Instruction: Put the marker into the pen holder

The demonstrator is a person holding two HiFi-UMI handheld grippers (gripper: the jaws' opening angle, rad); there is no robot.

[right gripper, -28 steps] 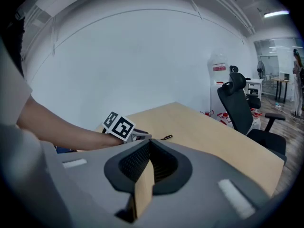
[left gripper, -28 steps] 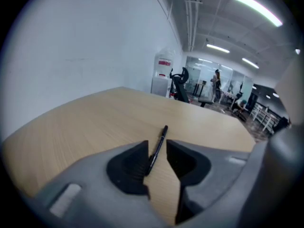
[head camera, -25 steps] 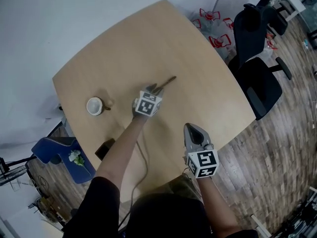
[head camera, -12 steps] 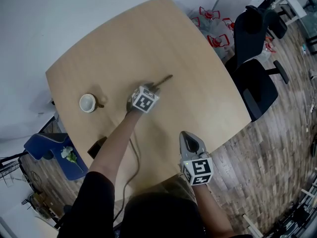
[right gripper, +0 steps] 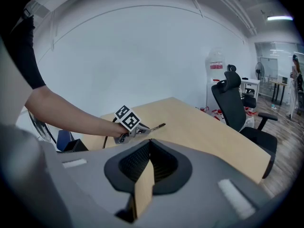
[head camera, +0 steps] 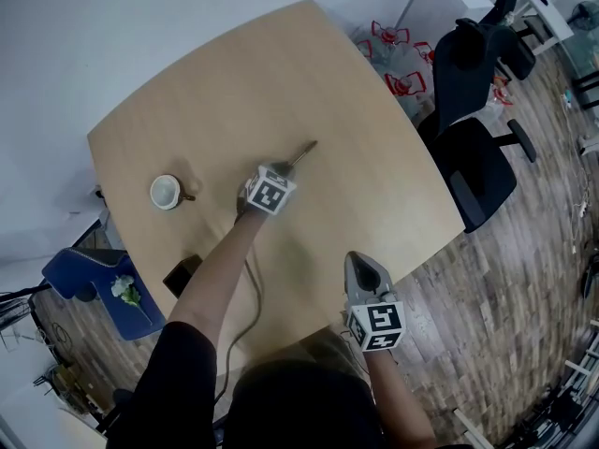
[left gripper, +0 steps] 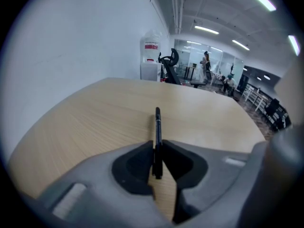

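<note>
Filling most of the head view, a pale wooden table [head camera: 309, 73] with rounded corners, on plank flooring. To its right, two black office chairs [head camera: 477, 171], pushed back from the edge. Stretched over the near half of the table, the person's left arm [head camera: 213, 279], reaching toward the middle. At its end, the left gripper [head camera: 284, 167], marker cube uppermost, tilted down at the wood; jaws just drawn in and now clamped on the marker [head camera: 307, 150], pads pressing either side of its rear end. Lower right, near the table's front edge, the right gripper [head camera: 361, 262], jaws closed together, nothing between them, pointing across the table toward the left gripper. At the table's left side, the white, round holder [head camera: 165, 192], standing upright and open at the top, well apart from both grippers. Near the table's front left edge, a small black box [head camera: 180, 275]. Smallest of all, the marker itself: slim and dark, near the table's middle, most of its length jutting forward out of the left jaws, well short of the holder.
</note>
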